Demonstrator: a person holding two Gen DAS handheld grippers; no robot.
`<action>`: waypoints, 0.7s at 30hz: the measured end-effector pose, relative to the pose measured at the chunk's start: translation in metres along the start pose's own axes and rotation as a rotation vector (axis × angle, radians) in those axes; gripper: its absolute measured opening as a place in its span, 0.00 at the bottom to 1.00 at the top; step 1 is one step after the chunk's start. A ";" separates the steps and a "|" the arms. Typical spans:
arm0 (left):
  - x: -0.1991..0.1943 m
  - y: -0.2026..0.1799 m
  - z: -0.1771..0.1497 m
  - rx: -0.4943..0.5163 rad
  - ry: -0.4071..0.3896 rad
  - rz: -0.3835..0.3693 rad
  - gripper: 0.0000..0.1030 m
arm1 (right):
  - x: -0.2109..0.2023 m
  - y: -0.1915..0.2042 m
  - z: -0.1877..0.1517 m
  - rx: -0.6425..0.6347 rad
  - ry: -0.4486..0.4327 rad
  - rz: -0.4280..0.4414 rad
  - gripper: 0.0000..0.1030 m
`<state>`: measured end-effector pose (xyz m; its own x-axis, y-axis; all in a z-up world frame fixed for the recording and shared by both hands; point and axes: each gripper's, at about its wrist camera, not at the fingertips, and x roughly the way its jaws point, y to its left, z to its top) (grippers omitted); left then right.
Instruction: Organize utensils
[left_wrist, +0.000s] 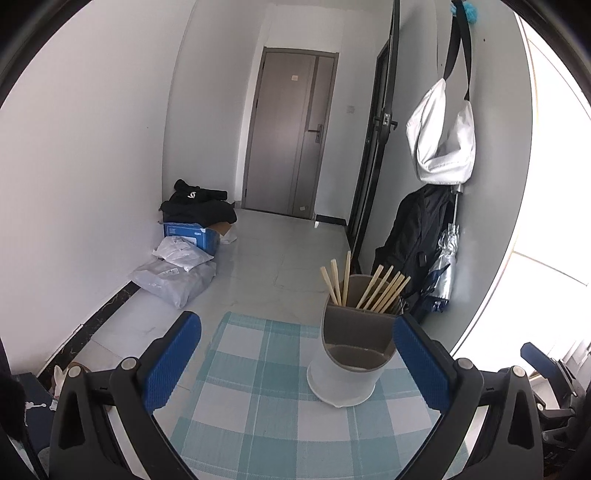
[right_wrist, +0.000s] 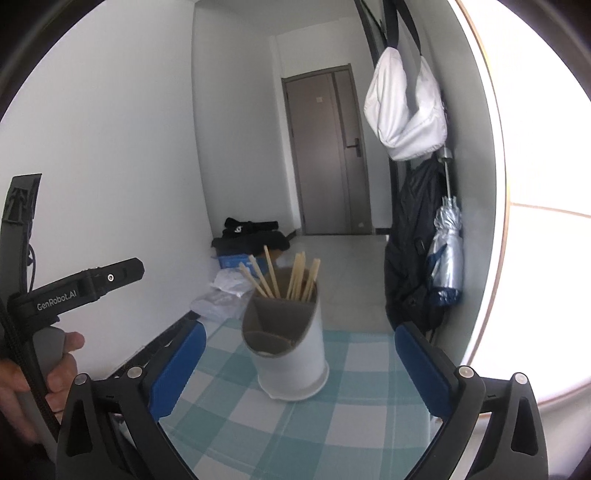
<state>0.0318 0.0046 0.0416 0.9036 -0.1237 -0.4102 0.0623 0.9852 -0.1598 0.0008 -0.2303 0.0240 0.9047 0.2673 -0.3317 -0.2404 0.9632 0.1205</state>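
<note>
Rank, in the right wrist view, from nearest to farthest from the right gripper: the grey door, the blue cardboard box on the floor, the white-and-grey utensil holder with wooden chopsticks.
From the right gripper:
1. White-and-grey utensil holder with wooden chopsticks, on the checked tablecloth, just ahead.
2. Blue cardboard box, on the floor, left.
3. Grey door, at the hallway's far end.

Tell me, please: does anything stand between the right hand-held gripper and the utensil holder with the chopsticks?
Nothing visible does. The right hand-held gripper is open, and only bare checked tablecloth lies between its blue fingers and the utensil holder. The chopsticks stand in the holder's rear compartment.
</note>
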 end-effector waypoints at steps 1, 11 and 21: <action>0.000 0.000 -0.002 0.002 -0.001 0.001 0.99 | 0.001 -0.001 -0.002 0.005 0.004 -0.001 1.00; 0.010 0.003 -0.012 0.002 0.037 0.003 0.99 | 0.003 0.001 -0.013 0.009 0.024 -0.014 1.00; 0.011 0.003 -0.015 -0.006 0.041 0.009 0.99 | 0.004 0.002 -0.016 0.006 0.028 -0.026 1.00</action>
<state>0.0354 0.0045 0.0228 0.8858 -0.1199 -0.4484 0.0518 0.9856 -0.1612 -0.0020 -0.2269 0.0081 0.9003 0.2431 -0.3612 -0.2148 0.9696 0.1173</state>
